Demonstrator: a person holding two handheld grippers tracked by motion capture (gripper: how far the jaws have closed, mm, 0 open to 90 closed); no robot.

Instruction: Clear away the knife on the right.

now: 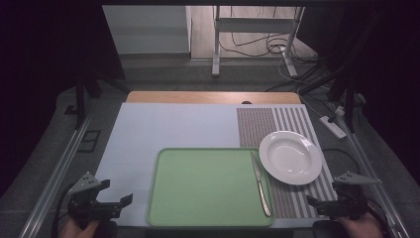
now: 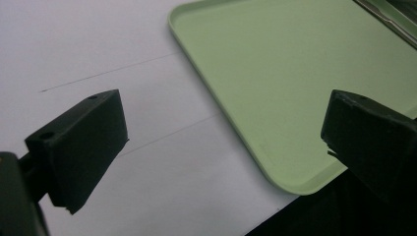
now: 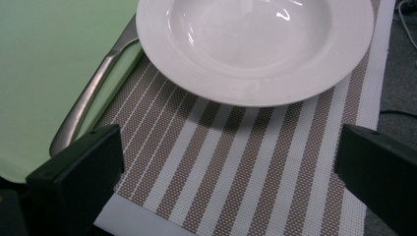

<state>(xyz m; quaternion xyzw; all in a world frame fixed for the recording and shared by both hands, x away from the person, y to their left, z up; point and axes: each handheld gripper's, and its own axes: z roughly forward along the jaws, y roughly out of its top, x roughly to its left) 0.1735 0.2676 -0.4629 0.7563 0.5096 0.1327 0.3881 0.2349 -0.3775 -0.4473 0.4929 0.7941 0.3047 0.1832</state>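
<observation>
A pale green tray (image 1: 208, 188) lies at the near middle of the table. A steel knife (image 1: 261, 185) rests along its right rim. To the right, a white deep plate (image 1: 290, 157) sits on a brown striped placemat (image 1: 277, 124). My left gripper (image 1: 116, 193) hovers open by the tray's near left corner. In the left gripper view the tray (image 2: 305, 73) lies between the wide jaws of that gripper (image 2: 226, 118). My right gripper (image 1: 322, 199) is open near the placemat's near end. In its view the gripper (image 3: 230, 142) faces the plate (image 3: 255, 44), the knife (image 3: 93, 93) and the placemat (image 3: 246, 162).
A light blue-white mat (image 1: 173, 129) covers the table, with a wooden strip (image 1: 213, 97) at the far edge. Metal rails (image 1: 54, 173) run along both sides. Beyond the table stand a frame's legs (image 1: 216, 49) and loose cables (image 1: 277, 47) on the floor.
</observation>
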